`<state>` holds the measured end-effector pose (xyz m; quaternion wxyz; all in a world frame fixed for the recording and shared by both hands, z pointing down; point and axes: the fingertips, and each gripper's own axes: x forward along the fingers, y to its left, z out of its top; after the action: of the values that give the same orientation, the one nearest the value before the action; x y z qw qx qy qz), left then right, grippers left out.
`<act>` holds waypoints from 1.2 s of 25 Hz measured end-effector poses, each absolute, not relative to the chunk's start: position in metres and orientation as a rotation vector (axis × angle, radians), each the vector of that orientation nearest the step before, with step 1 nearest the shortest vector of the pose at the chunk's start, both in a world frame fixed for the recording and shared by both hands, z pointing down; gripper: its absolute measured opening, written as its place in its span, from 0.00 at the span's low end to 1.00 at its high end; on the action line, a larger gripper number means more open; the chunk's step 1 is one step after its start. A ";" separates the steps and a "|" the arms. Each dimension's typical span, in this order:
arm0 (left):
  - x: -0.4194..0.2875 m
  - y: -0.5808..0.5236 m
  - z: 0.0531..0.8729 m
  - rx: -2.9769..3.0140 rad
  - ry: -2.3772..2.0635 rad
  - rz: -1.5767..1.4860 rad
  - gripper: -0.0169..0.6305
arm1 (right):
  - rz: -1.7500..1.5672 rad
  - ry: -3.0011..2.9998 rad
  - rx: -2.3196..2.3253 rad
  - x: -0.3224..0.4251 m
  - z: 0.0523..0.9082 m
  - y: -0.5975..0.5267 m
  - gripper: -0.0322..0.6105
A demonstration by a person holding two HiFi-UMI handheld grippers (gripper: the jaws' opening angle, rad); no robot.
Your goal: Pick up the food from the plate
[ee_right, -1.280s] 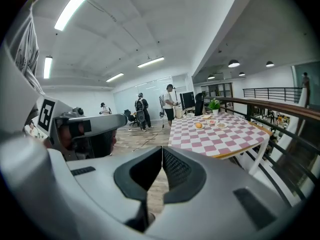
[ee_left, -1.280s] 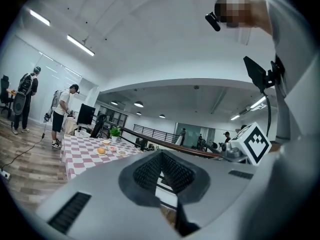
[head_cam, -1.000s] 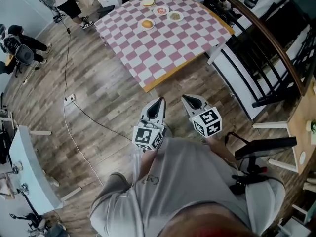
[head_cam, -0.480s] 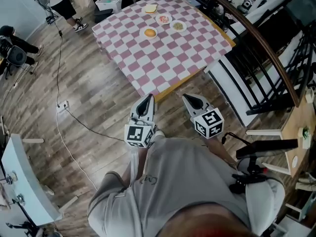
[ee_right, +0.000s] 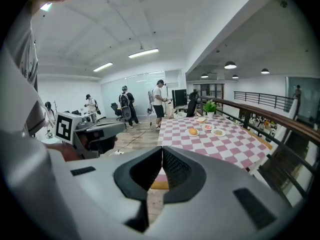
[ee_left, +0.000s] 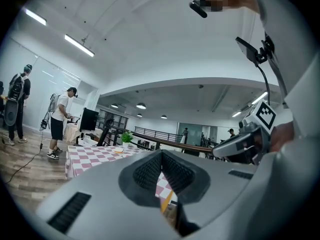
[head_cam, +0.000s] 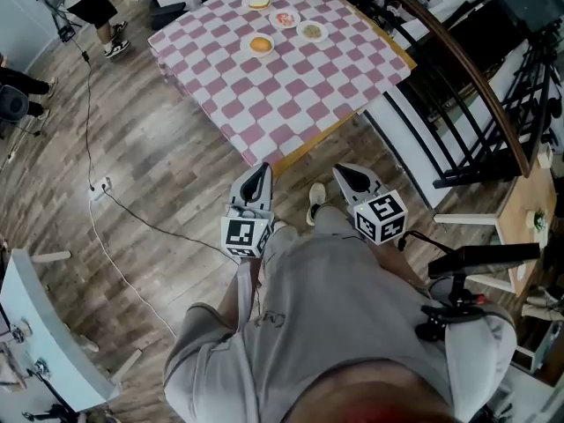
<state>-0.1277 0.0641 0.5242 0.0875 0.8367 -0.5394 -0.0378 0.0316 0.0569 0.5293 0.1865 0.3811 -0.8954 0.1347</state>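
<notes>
- A table [head_cam: 300, 91] under a pink-and-white checkered cloth is standing on the wooden floor [head_cam: 167, 157].
- Toward its far end, a bun [head_cam: 261, 43], a reddish portion [head_cam: 284, 18] and a pale portion [head_cam: 311, 31] are sitting on small plates [head_cam: 250, 48].
- A bread slice [head_cam: 258, 0] is lying farthest back.
- A cable [head_cam: 132, 196] is trailing across the floor.

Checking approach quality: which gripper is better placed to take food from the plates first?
Left, marginally. In the head view the left gripper lines up with the bun plate; the right gripper sits further aside. Both are shut, empty and far from it.
</notes>
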 end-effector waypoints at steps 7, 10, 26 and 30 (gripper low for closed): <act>-0.160 0.069 0.538 2.383 -1.728 -0.119 0.04 | 0.407 -2.527 0.978 0.004 0.545 0.039 0.07; -0.178 0.071 0.543 2.313 -1.815 -0.105 0.04 | 0.391 -2.564 0.868 -0.019 0.547 0.029 0.07; -0.212 -0.024 0.514 2.054 -2.124 -0.076 0.04 | 0.401 -2.674 0.453 -0.089 0.546 -0.102 0.07; -0.197 -0.078 0.502 2.046 -2.127 -0.083 0.04 | 0.400 -2.674 0.405 -0.082 0.545 -0.154 0.07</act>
<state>-0.1973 -0.0782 0.5022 0.0942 0.6899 -0.7172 -0.0280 -0.0824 -0.1542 0.5450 0.2022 0.1450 -0.9579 0.1434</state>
